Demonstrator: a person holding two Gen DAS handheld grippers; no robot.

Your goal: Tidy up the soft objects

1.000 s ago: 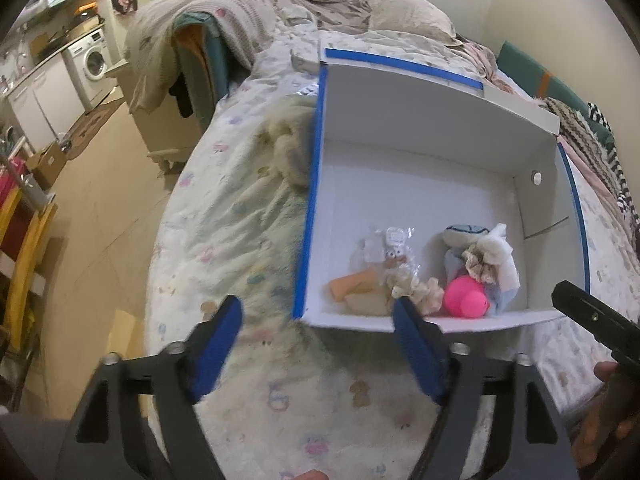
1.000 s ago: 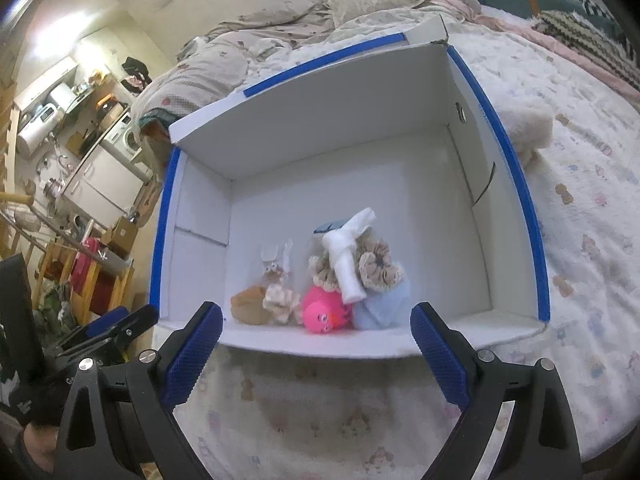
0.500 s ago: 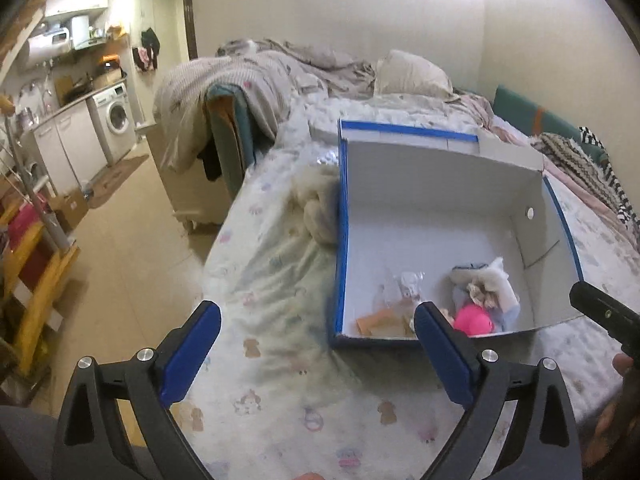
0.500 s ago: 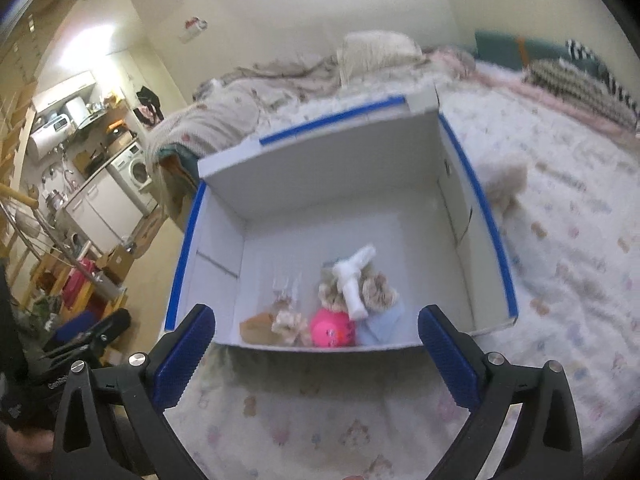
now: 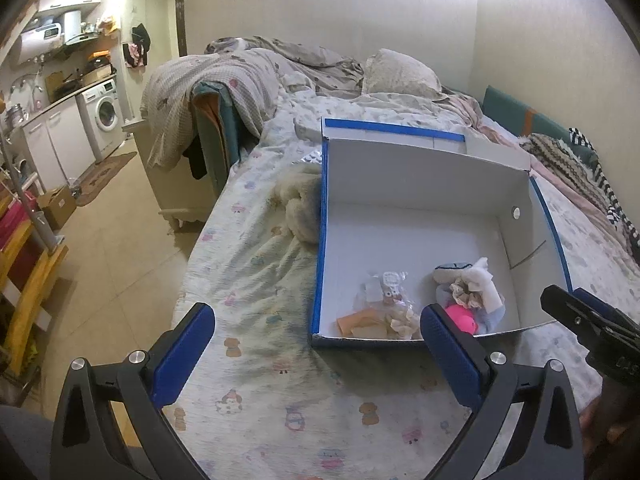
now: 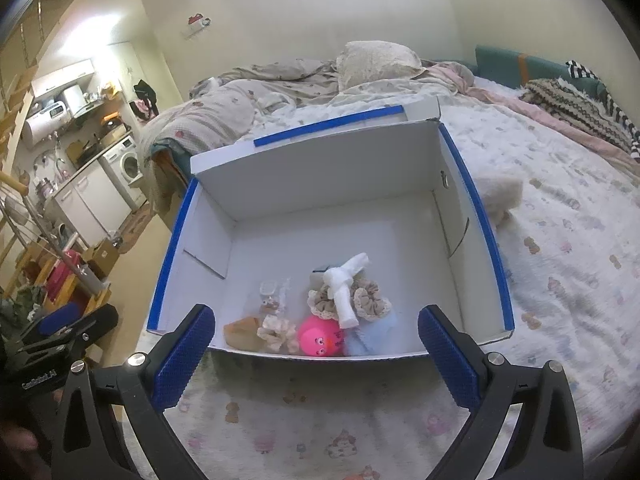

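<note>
The location is a small one-room home with sleeping and kitchen areas in a single space. A wide bed with a cartoon-print white sheet [image 5: 256, 368], rumpled beige quilts [image 6: 240, 108] and a cream pillow [image 5: 400, 72] fills one side. A white front-loading washing machine [image 5: 105, 114], white base cabinets [image 5: 52, 140] and cluttered wall shelves [image 5: 68, 36] line the far wall.

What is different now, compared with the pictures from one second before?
Both grippers pulled back and up from the box, which looks smaller now. The left gripper has just been opening its jaws wider, with nothing between them. The right gripper is open and empty as before. The pink toy, the white sock and the fluffy toy beside the box did not move.
</note>
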